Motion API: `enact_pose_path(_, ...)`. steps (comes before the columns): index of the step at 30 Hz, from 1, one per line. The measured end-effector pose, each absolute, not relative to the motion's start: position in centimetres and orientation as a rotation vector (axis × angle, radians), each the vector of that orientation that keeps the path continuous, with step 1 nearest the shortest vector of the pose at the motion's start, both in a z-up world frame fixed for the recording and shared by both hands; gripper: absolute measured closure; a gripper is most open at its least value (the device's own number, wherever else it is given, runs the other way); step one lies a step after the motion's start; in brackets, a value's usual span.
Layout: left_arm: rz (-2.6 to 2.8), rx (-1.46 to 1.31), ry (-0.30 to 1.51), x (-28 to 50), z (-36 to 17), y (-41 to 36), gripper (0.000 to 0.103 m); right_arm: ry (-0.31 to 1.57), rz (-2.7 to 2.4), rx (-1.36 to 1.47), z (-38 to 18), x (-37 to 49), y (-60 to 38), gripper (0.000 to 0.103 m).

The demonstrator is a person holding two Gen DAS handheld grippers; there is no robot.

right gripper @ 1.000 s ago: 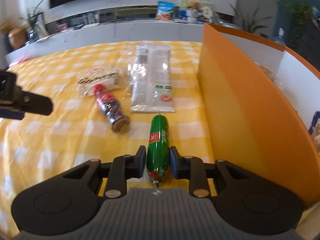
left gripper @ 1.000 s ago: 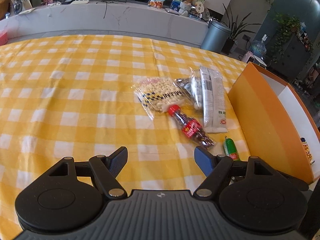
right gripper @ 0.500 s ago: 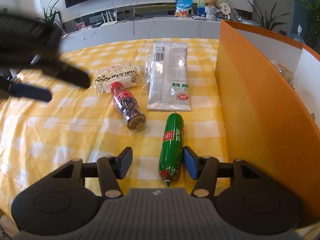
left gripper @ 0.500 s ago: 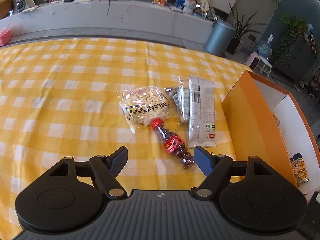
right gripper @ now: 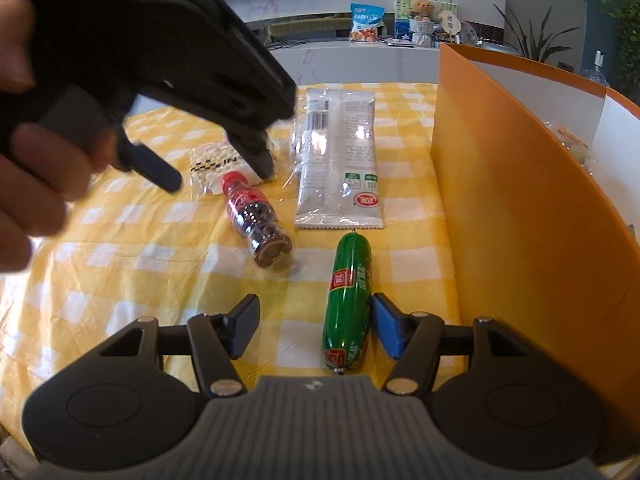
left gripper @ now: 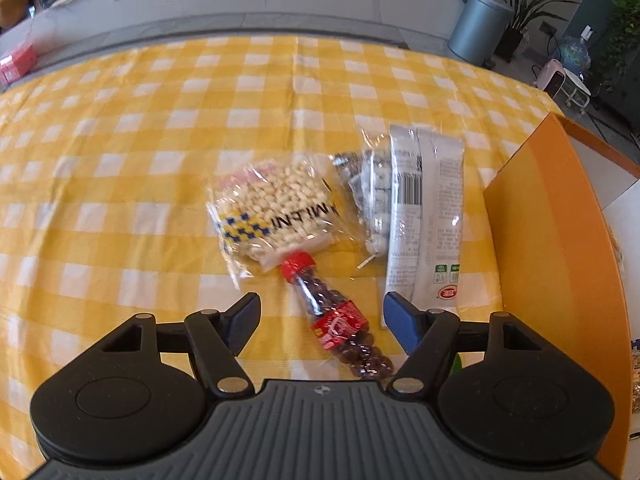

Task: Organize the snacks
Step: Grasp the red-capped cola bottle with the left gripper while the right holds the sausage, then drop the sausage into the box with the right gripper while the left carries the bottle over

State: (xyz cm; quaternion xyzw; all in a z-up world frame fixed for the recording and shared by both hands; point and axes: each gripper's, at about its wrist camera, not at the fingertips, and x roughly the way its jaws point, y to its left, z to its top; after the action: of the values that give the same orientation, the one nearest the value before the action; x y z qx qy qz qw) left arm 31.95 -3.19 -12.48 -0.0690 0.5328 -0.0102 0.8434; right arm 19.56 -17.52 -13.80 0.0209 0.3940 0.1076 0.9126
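My left gripper [left gripper: 322, 318] is open above a small bottle of dark candies with a red cap [left gripper: 338, 322], which lies between its fingers on the yellow checked cloth. The bottle also shows in the right wrist view [right gripper: 258, 220]. My right gripper [right gripper: 314, 326] is open; a green sausage [right gripper: 348, 300] lies on the cloth beside its right finger, not gripped. A bag of pale nuts [left gripper: 276, 206], a clear packet [left gripper: 374, 192] and a long white packet [left gripper: 426, 220] lie beyond. The left gripper [right gripper: 218, 160] hovers at the upper left of the right wrist view.
An orange box [right gripper: 500, 184] with white inside walls stands open at the right, holding some snack packs [left gripper: 636, 380]. The table carries a yellow checked cloth [left gripper: 120, 160]. A white counter and a grey bin [left gripper: 478, 26] stand beyond the table.
My right gripper opened and let go of the green sausage, which now lies on the cloth. My left gripper moved forward and right, over the candy bottle.
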Motion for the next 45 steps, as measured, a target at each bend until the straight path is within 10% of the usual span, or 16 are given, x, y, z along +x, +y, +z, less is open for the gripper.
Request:
enact_pose_path(11,-0.005,-0.129,1.125,32.3,-14.6,-3.2,0.032,0.719,0.158,-0.058,-14.3,18.9,-17.0,0.067)
enact_pose_path(16,-0.007,-0.106,1.074,31.6,-14.7,-3.3,0.056,0.702,0.167,-0.077,-14.3,18.7,-16.8,0.081)
enact_pose_path(45,-0.173,-0.314,0.949,21.7,-7.0,5.1,0.067,0.676,0.22,-0.047,-11.8,17.6,-17.0,0.082)
